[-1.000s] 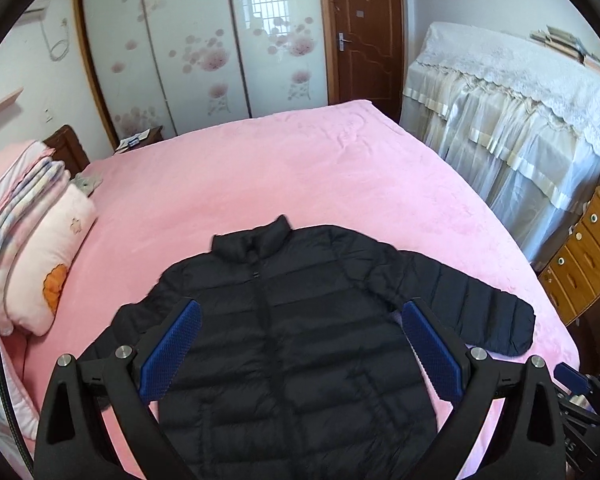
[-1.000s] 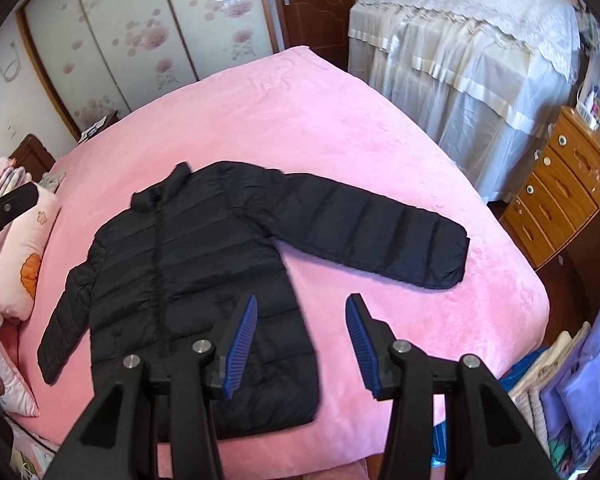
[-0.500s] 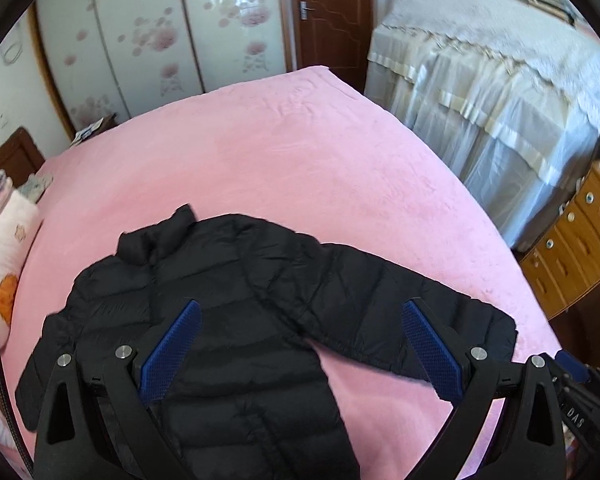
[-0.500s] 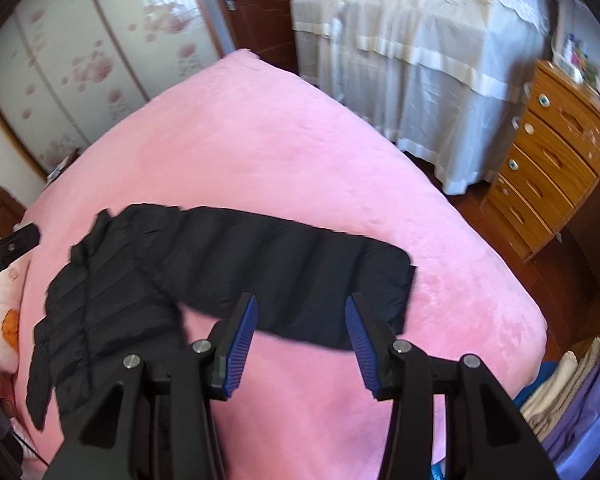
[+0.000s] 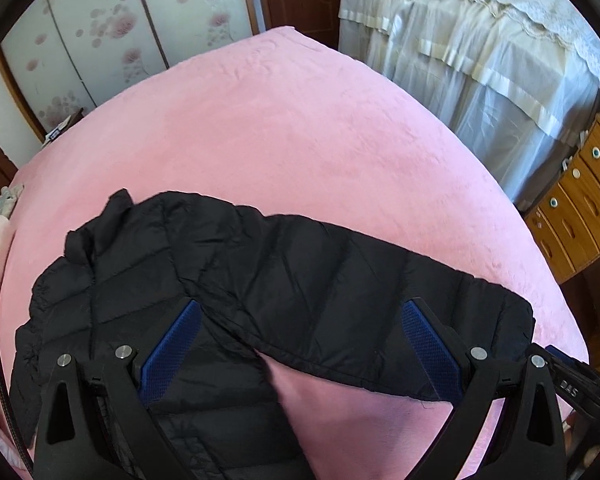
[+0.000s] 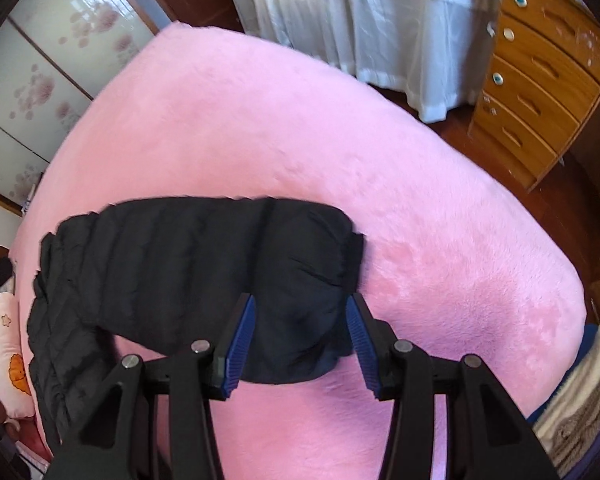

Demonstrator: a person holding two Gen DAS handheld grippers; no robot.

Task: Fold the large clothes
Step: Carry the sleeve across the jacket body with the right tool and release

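A black puffer jacket (image 5: 148,280) lies flat, front up, on the pink bed (image 5: 300,128), collar toward the headboard. Its sleeve (image 5: 340,292) stretches out to the right, toward the bed's edge. My left gripper (image 5: 300,344) hovers wide open over the sleeve near the armpit, and its blue pads (image 5: 172,352) touch nothing. In the right wrist view the sleeve's cuff (image 6: 300,320) shows between the fingers of my right gripper (image 6: 300,340). That gripper is half open just above the cuff, pads clear of the cloth. The jacket's hem is hidden behind the grippers.
A wooden chest of drawers (image 6: 540,80) stands beyond the bed's right edge. Furniture draped in white lace cloth (image 5: 480,48) is behind it. Pillows (image 6: 12,352) lie at the headboard on the left. A pile of clothes (image 6: 580,400) sits low on the right. Floral wardrobe doors (image 5: 100,32) line the far wall.
Both grippers have swung right and sunk toward the jacket's outstretched sleeve, which now fills more of each view. The jaws keep the same width. The jacket has not moved.
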